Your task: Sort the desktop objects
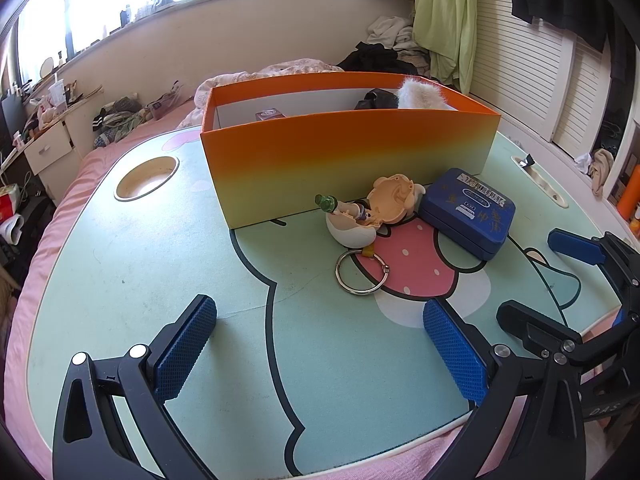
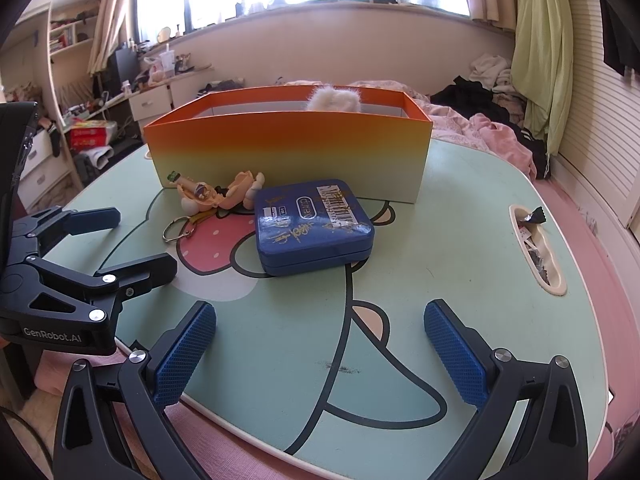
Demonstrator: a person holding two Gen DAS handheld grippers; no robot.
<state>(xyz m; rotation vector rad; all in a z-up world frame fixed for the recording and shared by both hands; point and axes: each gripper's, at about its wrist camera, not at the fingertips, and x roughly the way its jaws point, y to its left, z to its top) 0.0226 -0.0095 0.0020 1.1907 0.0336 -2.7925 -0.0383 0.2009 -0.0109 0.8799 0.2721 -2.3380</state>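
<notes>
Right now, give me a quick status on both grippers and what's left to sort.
Left gripper open, empty. Right gripper open, empty. Blue tin and figure keychain on the lap desk, outside the orange box. Nothing in the way.

green curtain (image 1: pixel 446 16), white drawer unit (image 2: pixel 150 104), pile of clothes (image 1: pixel 390 46), louvred doors (image 1: pixel 520 76)

Tin (image 2: pixel 314 226) right of figurine (image 2: pixel 218 192), before box (image 2: pixel 288 152).
</notes>
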